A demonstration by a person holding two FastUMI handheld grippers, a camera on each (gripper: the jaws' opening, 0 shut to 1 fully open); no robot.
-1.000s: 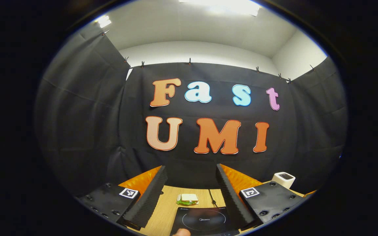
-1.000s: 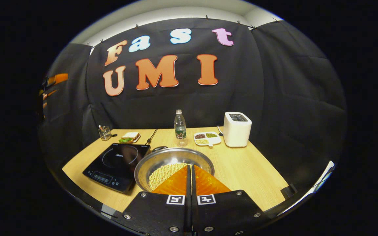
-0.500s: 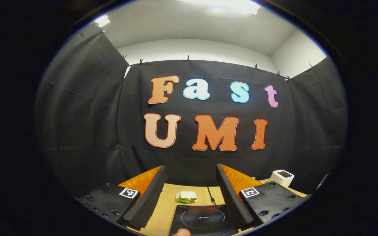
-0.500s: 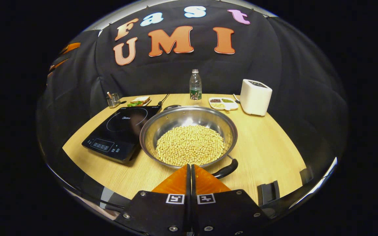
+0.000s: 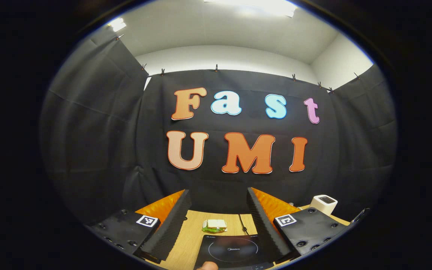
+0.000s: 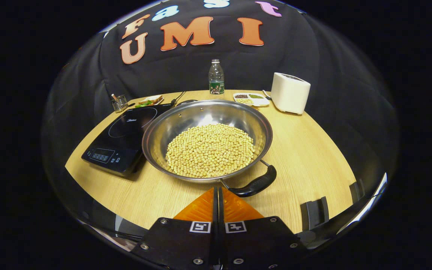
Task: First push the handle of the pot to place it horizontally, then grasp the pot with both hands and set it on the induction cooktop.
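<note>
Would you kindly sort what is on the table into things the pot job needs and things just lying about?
For the job:
pot of beans
pot handle
induction cooktop

Lying about:
water bottle
toaster
divided dish
sandwich
small holder

The left tongs (image 5: 219, 204) stand wide open, their two fingers (image 5: 171, 225) spread well apart at the bottom of the left gripper view. They point level and forward, held low, just above the counter (image 5: 193, 228). At the very bottom edge of that view, between the fingers, a fingertip of the person's hand (image 5: 207, 266) peeks in. The right tongs (image 6: 218, 193) are closed, the two fingers pressed flat together with only a thin seam between them and nothing held. In the right gripper view they are raised above the counter and tilted downward, tips aimed forward.
</note>
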